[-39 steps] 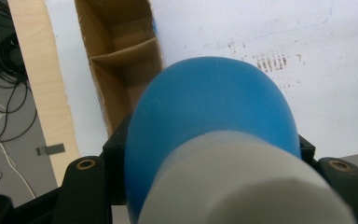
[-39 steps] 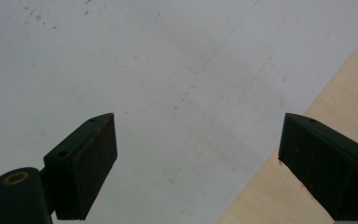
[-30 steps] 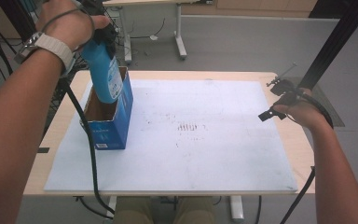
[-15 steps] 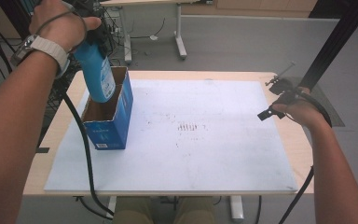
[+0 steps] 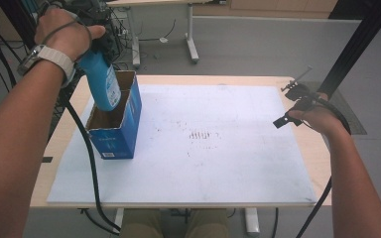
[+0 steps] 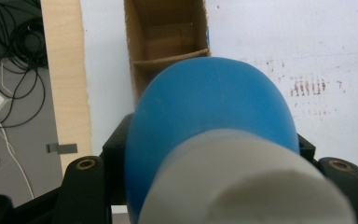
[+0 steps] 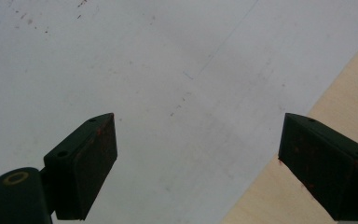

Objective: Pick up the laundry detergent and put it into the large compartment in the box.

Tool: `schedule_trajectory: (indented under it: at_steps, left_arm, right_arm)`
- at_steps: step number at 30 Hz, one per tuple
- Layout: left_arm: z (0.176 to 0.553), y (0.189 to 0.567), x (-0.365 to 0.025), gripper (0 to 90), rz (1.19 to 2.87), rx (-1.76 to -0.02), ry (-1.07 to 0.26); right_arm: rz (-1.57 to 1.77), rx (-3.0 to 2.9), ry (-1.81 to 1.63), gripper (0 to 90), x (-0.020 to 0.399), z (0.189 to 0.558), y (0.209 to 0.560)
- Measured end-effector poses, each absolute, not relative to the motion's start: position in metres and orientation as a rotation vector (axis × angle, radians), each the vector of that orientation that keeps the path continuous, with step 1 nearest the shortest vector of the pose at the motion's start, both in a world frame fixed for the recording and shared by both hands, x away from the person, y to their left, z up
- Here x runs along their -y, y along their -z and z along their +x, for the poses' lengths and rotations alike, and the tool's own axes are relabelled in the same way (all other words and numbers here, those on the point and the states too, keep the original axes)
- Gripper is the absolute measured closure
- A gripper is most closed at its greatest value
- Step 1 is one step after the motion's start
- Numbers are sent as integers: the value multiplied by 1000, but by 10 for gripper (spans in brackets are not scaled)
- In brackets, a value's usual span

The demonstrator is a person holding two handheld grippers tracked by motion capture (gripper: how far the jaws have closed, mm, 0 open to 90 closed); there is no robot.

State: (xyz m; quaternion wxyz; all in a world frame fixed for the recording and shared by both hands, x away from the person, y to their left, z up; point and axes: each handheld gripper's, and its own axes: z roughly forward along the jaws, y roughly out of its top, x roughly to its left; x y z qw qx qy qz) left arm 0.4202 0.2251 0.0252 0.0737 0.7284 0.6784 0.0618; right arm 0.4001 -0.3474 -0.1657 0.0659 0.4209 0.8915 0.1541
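Blue and big, the bottle (image 5: 100, 82) hangs tilted over the open cardboard box (image 5: 115, 130) near the table's left side. Its bottom end is just going in, so most of the way down is left to do. The left gripper (image 5: 96, 47) is squeezed tight on the bottle. The right gripper (image 7: 198, 158) waits far off at the right over the white mat (image 5: 213, 153), its jaws wide apart and holding nothing.
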Motion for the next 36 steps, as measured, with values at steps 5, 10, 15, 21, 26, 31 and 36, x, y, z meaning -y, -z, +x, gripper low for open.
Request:
schedule_trajectory:
  at_steps: [5, 10, 15, 21, 26, 31, 36]
  left_arm:
    - [425, -13, -227, 393, 2195, -2047, -179]
    - [428, -4, -229, 393, 2197, -2049, -169]
    - [427, 2, -229, 393, 2198, -2041, -182]
    - [428, 7, -227, 393, 2206, -2041, -192]
    - [429, 14, -225, 393, 2215, -2035, -198]
    - [430, 23, -224, 393, 2217, -2037, -206]
    - [432, 32, -224, 393, 2226, -2039, -207]
  right_arm:
    - [1273, -2689, -458, 116, 346, 402, 167]
    - [1275, -2692, -451, 116, 344, 402, 168]
    - [1277, -2692, -450, 116, 345, 402, 168]
    - [1283, -2691, -445, 116, 346, 401, 169]
    - [1288, -2691, -446, 116, 348, 401, 171]
    - [1292, -2693, -443, 117, 349, 401, 172]
    - [1295, -2694, -443, 118, 350, 402, 173]
